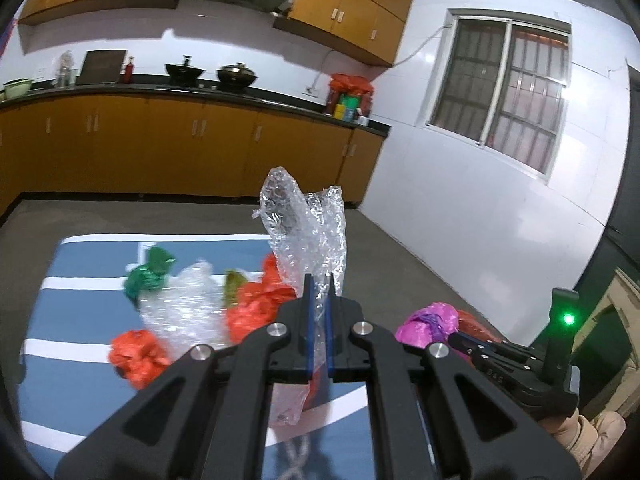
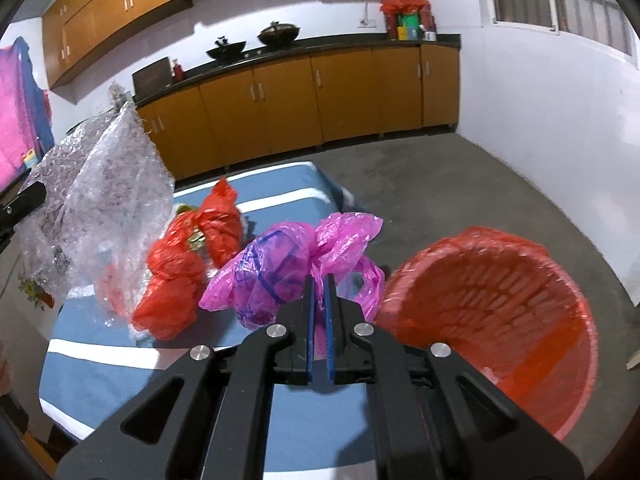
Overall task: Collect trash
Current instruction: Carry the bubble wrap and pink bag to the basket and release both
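My left gripper (image 1: 319, 280) is shut on a clear bubble wrap piece (image 1: 308, 236) and holds it up above the blue striped table (image 1: 72, 320); the wrap also shows in the right wrist view (image 2: 100, 200). My right gripper (image 2: 319, 280) is shut on a pink plastic bag (image 2: 288, 268), also seen in the left wrist view (image 1: 428, 322), at the table's right edge. A red bin (image 2: 492, 312) lined with a red bag stands right of it. Red bags (image 2: 188, 268) (image 1: 138, 354), a green bag (image 1: 146, 276) and more bubble wrap (image 1: 184, 312) lie on the table.
Orange kitchen cabinets (image 1: 160, 144) under a dark counter (image 1: 200, 90) line the far wall, with woks and jars on top. A barred window (image 1: 504, 88) is in the white wall at right. Grey concrete floor (image 2: 460, 192) surrounds the table.
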The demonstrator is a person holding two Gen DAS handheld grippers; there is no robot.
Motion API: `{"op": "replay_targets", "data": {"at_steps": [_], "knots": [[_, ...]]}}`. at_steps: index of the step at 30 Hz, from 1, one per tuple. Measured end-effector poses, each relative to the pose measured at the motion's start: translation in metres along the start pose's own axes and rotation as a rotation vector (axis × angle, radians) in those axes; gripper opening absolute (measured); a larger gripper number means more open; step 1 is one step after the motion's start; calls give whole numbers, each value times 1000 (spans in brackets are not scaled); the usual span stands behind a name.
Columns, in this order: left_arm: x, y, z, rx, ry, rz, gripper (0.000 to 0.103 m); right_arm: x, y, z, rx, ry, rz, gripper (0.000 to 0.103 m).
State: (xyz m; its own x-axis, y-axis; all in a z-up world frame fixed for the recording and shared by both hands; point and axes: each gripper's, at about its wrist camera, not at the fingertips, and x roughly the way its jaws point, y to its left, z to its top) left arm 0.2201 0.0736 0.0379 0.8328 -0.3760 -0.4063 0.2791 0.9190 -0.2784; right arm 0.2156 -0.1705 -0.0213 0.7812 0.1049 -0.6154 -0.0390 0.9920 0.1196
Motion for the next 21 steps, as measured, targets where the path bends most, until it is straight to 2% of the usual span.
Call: {"op": "replay_targets", "data": {"at_steps": [10, 21], "knots": [[38, -67, -9, 21, 43, -142, 6, -38, -59, 7, 44, -58, -130, 5], [91, -134, -37, 44, 134, -270, 6, -65, -116, 1, 114, -81, -245, 5]]}}
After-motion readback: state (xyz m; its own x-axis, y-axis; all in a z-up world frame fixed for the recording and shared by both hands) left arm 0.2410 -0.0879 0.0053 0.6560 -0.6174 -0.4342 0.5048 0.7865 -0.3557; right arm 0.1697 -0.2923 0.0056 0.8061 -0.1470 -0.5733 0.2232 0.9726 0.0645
